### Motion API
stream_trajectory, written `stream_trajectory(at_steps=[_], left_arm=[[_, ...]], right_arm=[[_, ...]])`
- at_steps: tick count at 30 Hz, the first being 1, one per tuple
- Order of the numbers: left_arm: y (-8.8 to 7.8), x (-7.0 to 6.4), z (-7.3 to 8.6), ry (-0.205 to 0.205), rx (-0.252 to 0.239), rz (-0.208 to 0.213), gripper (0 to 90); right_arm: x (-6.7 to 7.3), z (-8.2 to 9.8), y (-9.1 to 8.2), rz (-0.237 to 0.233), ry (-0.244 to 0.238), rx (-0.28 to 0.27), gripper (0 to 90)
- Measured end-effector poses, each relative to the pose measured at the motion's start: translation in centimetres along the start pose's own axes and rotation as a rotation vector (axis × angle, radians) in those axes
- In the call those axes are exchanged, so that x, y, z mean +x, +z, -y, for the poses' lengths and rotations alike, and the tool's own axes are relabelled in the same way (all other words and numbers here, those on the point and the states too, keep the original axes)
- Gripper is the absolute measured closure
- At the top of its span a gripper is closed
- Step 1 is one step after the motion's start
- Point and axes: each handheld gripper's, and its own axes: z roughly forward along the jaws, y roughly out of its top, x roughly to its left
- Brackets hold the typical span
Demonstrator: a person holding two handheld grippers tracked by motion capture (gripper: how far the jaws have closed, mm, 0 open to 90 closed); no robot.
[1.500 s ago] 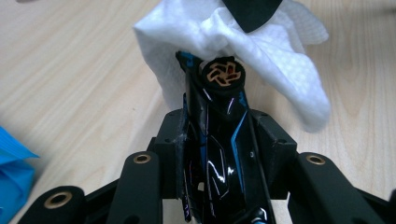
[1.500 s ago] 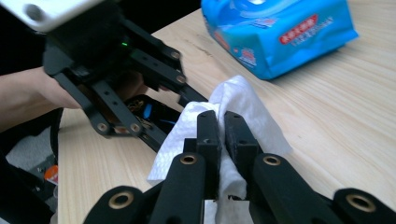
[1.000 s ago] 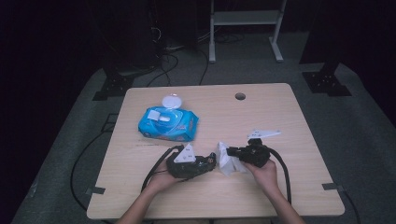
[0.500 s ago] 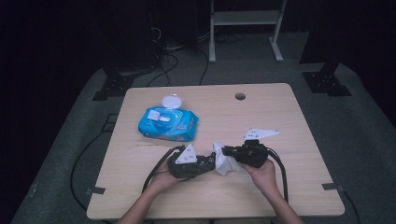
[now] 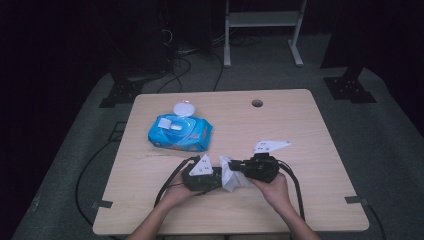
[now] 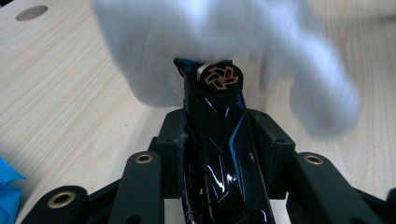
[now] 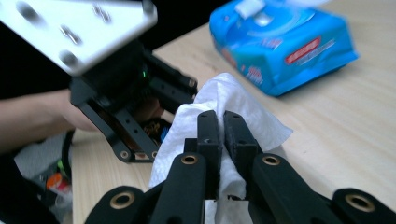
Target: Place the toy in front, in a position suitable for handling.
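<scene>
Wet wipe pinched in the right gripper, held against a dark glossy object clamped in the left gripper.

The wipe [image 7: 219, 116], white, soft and crumpled, sits at the near middle of the table [image 5: 320, 125], between the two grippers and just above the wood. The right gripper [image 7: 215, 122] is clenched on its near fold. The left gripper [image 5: 202, 176] grasps a narrow black object [image 6: 219, 121] with a glossy, blue-streaked skin and a round emblem cap at its far tip. Its long axis runs straight out along the jaws, toward the wipe. The wipe drapes over that tip; contact appears likely, though blur prevents certainty. Any wiping stroke would run along this axis. A blue soft-plastic wipes pack [image 5: 180, 134], lid flipped open, lies well apart, toward the far left.
</scene>
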Motion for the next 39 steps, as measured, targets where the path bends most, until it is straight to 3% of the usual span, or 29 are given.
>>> stream_trajectory(at_steps=[3,6,9,15,17,20,22,24,27,28,30,33,37,39], left_arm=[[-0.1,0.0,0.2,-0.006,-0.002,0.006,58.4],[-0.7,0.0,0.9,-0.013,0.011,-0.005,46.3],[-1.1,0.0,1.5,-0.011,0.03,-0.002,43.9],[-1.1,0.3,2.4,-0.041,0.066,0.008,36.7],[-1.0,0.4,2.4,-0.043,0.071,0.012,38.2],[-0.6,0.4,2.7,-0.039,0.083,0.027,47.3],[-0.5,0.3,2.7,-0.035,0.086,0.036,51.1],[-0.2,0.1,2.7,-0.018,0.086,0.019,59.3],[-0.2,0.2,2.7,-0.03,0.078,0.019,63.9],[-0.2,0.3,2.7,-0.035,0.074,0.019,64.6],[-0.2,0.4,2.8,-0.032,0.069,0.019,64.8],[-0.2,0.4,2.9,-0.032,0.065,0.02,64.8],[-0.2,0.5,3.0,-0.037,0.055,0.018,65.0],[0.0,0.6,3.0,-0.051,0.056,0.014,63.2]], right_arm=[[-0.1,0.4,1.2,0.003,-0.008,0.043,85.5],[-0.5,1.0,1.8,0.033,-0.015,0.09,85.5],[-0.8,1.2,1.7,0.032,-0.008,0.092,85.5],[-1.8,1.3,0.4,0.106,-0.001,0.089,85.6],[-2.2,1.3,0.0,0.123,0.005,0.088,85.6],[-2.3,1.3,-0.4,0.155,-0.003,0.09,85.5],[-2.3,1.2,-0.4,0.155,-0.009,0.087,85.5],[-1.5,1.0,-0.1,0.139,-0.031,0.083,85.5],[-0.8,0.6,0.2,0.097,-0.039,0.067,85.5],[0.0,0.3,0.6,0.051,-0.052,0.059,85.4],[0.6,0.3,1.1,0.025,-0.065,0.065,85.4],[0.5,0.6,1.8,0.043,-0.086,0.101,85.3],[-0.6,1.1,1.5,0.049,-0.049,0.105,85.4],[-1.1,1.1,0.9,0.073,-0.041,0.106,85.3]])
